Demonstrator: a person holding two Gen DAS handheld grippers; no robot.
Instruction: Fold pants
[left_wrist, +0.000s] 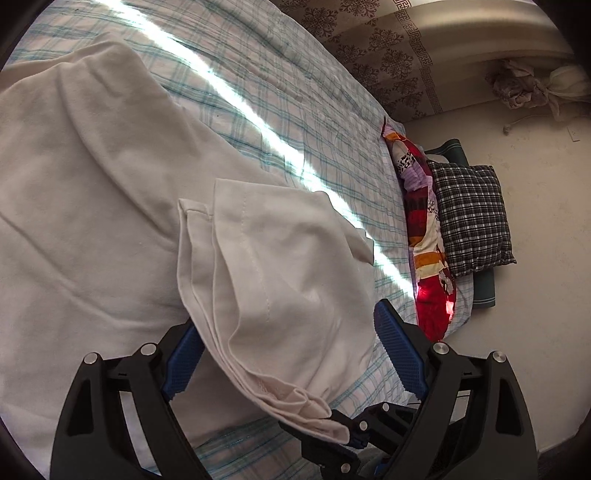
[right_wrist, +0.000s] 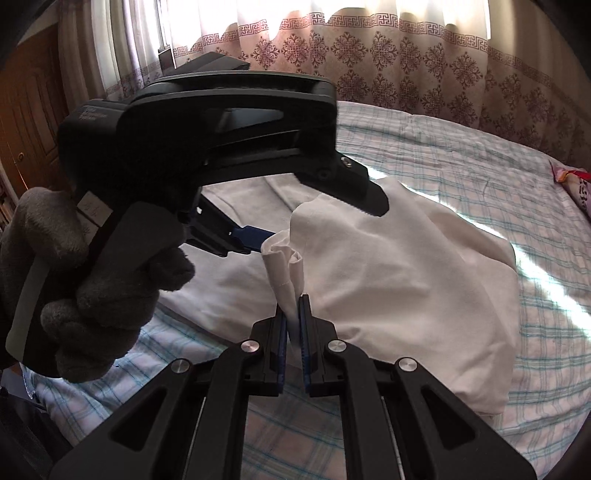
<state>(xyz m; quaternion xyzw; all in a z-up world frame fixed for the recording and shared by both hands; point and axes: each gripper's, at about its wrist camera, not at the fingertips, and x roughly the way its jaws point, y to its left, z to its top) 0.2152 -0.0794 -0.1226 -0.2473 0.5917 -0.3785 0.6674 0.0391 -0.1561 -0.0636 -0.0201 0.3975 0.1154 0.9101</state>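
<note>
Patterned curtains (right_wrist: 388, 55) hang behind a bed (right_wrist: 480, 155) covered in a blue-checked sheet, where soft white pants (left_wrist: 92, 184) lie rumpled. Left hand-held gripper (left_wrist: 280, 332), in a grey-gloved hand (right_wrist: 92, 280), stands wide open around a folded leg end, blue ribbed pads off it. Right hand-held gripper (right_wrist: 294, 314) is clamped tight on the bunched cloth edge.
</note>
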